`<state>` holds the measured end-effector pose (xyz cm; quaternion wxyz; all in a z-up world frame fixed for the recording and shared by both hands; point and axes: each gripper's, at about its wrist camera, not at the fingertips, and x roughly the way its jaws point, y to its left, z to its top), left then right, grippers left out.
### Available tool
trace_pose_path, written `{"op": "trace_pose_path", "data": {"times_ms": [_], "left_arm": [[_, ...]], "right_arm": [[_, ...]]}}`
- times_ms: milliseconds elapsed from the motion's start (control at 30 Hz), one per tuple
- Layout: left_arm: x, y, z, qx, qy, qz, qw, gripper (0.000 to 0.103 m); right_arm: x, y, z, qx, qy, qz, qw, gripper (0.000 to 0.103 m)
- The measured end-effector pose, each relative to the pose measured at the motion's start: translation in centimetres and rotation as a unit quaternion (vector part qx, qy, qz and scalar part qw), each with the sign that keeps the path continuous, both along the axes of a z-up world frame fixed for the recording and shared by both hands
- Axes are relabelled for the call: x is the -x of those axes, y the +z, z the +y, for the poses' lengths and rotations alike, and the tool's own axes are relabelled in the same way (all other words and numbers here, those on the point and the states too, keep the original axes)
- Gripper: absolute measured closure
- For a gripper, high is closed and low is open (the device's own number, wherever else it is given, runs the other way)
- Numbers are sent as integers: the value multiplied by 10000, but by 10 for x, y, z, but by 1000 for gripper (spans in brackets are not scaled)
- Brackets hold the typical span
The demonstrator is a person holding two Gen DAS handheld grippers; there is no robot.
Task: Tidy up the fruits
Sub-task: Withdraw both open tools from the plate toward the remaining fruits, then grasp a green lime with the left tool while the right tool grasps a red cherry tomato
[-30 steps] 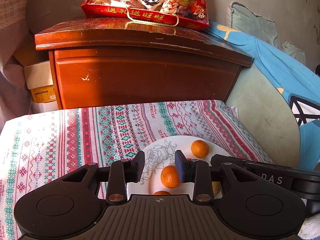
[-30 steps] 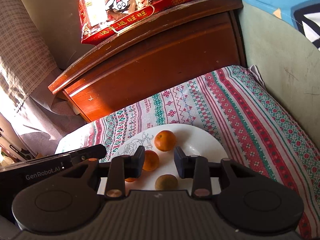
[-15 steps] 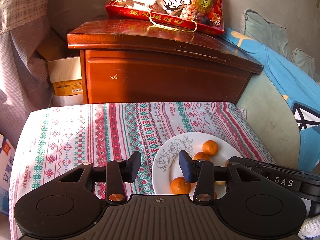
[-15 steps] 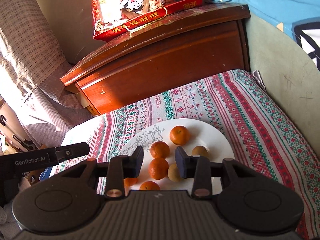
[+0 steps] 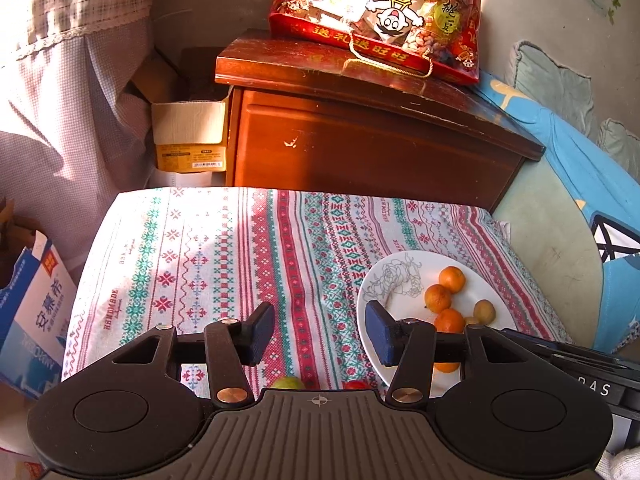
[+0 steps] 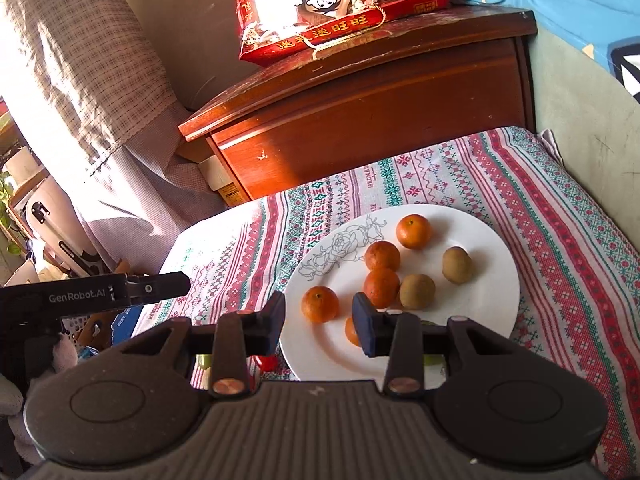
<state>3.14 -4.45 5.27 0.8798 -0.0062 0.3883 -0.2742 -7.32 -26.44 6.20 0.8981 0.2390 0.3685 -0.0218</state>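
Fruit on white rose-print plate — patterned cloth, two wrist views

Left wrist: plate (image 5: 404, 276) at right of striped cloth (image 5: 224, 264); small glossy oranges (image 5: 438, 298) and a dull brown-green fruit (image 5: 484, 310) on it; left gripper (image 5: 318, 332) jaws opening, nothing between them.
Right wrist: plate (image 6: 492, 248) carries oranges (image 6: 382, 256) clustered at centre, two brown-green fruits (image 6: 457, 265) beside them — right gripper (image 6: 319, 322) jaws apart, empty, above the plate's near edge.

Glossy white plate (image 6: 500, 280) on woven cloth (image 5: 224, 264); scuffed varnished wood cabinet (image 5: 360, 152).
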Motion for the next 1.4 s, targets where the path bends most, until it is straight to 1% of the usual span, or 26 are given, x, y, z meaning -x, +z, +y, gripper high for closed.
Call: {"op": "trace_pose_path", "data": {"times_ms": [100, 267, 467, 600, 700, 933, 1200, 1333, 1400], "left_arm": [[5, -3, 10, 50, 54, 76, 9999, 53], [12, -9, 23, 14, 137, 142, 9998, 53], [18, -15, 37, -125, 212, 107, 9996, 53], [18, -19, 43, -171, 257, 155, 9994, 54], [16, -22, 46, -202, 299, 178, 9992, 55], [11, -28, 44, -98, 244, 343, 9991, 59], [2, -48, 34, 14, 133, 663, 9977, 59], [0, -52, 28, 31, 49, 745, 9972, 59], [-1, -56, 25, -29, 23, 764, 9971, 59]], "right_arm": [[5, -1, 10, -28, 102, 0, 9999, 64], [12, -5, 27, -18, 301, 17, 9995, 64], [15, -16, 48, 9, 634, 104, 9979, 64], [13, -23, 63, 205, 910, 111, 9956, 66], [10, -30, 70, 253, 1061, 153, 9939, 68], [0, -44, 77, 454, 1191, 189, 9917, 68], [-7, -53, 82, 610, 1321, 173, 9892, 71], [-9, -57, 85, 656, 1357, 144, 9885, 74], [-10, -57, 85, 666, 1345, 116, 9886, 76]]}}
